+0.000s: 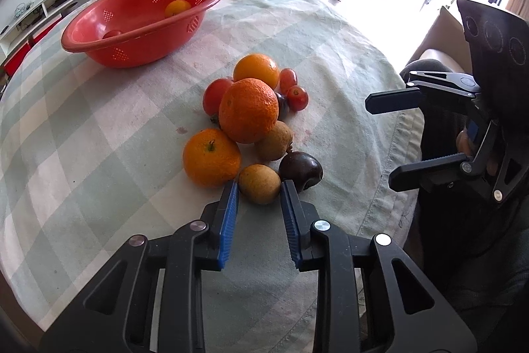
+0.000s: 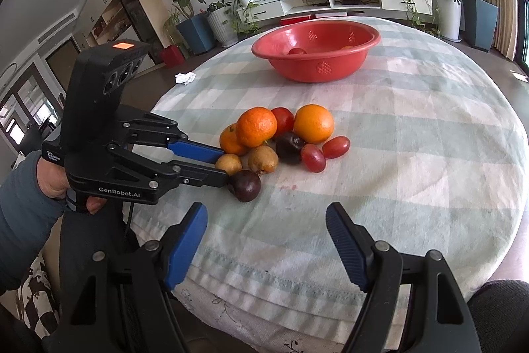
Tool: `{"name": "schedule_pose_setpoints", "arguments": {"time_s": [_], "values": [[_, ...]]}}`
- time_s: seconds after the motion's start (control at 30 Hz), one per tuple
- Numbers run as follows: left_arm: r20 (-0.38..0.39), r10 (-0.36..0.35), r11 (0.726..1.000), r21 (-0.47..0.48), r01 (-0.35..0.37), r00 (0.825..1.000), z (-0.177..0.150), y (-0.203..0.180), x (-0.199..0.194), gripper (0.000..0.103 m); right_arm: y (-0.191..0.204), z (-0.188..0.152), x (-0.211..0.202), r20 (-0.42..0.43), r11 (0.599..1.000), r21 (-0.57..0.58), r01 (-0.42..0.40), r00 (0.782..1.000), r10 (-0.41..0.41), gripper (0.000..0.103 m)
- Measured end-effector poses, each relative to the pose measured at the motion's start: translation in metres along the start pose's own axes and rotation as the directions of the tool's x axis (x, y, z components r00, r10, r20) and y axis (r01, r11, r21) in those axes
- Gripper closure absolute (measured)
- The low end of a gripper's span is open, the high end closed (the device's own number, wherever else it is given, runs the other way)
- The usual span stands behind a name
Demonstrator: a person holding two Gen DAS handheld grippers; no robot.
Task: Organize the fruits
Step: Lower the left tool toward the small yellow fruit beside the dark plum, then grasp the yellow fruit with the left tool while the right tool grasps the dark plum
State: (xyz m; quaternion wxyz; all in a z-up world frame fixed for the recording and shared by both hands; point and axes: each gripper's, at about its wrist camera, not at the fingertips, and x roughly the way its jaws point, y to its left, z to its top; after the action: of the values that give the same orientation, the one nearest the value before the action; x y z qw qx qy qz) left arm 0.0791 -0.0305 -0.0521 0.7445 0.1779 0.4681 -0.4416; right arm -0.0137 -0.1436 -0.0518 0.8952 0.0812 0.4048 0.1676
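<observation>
A pile of fruit lies on the checked cloth: a big orange, two more oranges, red tomatoes, a dark plum, red grapes and small brown fruits. My left gripper has its blue pads against both sides of the nearest small brown fruit, which rests on the cloth. My right gripper stands open near the table's front edge, nothing between its fingers.
A red basin stands at the far side of the round table, with an orange and a red fruit inside. A crumpled white tissue lies at the far left edge. Plants and a low shelf stand beyond.
</observation>
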Motion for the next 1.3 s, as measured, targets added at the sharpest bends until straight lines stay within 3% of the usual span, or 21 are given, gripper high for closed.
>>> {"name": "schedule_pose_setpoints", "arguments": {"time_s": [0.63, 0.73, 0.8, 0.87, 1.23, 1.3], "values": [[0.033, -0.026, 0.997, -0.070, 0.029, 0.999, 0.000, 0.003, 0.001, 0.076, 0.001, -0.003, 0.005, -0.022, 1.000, -0.004, 0.007, 1.000, -0.007, 0.026], [0.041, -0.028, 0.996, -0.078, 0.032, 0.999, 0.000, 0.002, 0.000, 0.071, 0.002, -0.003, 0.005, -0.022, 1.000, -0.004, 0.008, 1.000, -0.008, 0.026], [0.043, -0.040, 0.997, -0.066, 0.042, 0.998, -0.001, -0.002, 0.000, 0.058, 0.002, -0.003, 0.005, -0.023, 1.000, -0.004, 0.007, 1.000, -0.008, 0.026], [0.036, -0.019, 0.999, -0.047, 0.020, 0.999, -0.002, -0.007, 0.001, 0.057, 0.002, -0.003, 0.005, -0.025, 1.000, -0.006, 0.009, 1.000, -0.009, 0.027], [0.013, -0.005, 0.999, -0.040, 0.006, 1.000, -0.005, -0.006, 0.000, 0.059, 0.005, 0.000, 0.005, -0.028, 1.000, -0.022, 0.012, 1.000, -0.012, 0.029], [0.014, -0.004, 0.999, -0.044, 0.005, 1.000, -0.005, -0.005, 0.000, 0.073, 0.006, 0.001, 0.004, -0.026, 0.999, -0.028, 0.016, 1.000, -0.016, 0.030]]}}
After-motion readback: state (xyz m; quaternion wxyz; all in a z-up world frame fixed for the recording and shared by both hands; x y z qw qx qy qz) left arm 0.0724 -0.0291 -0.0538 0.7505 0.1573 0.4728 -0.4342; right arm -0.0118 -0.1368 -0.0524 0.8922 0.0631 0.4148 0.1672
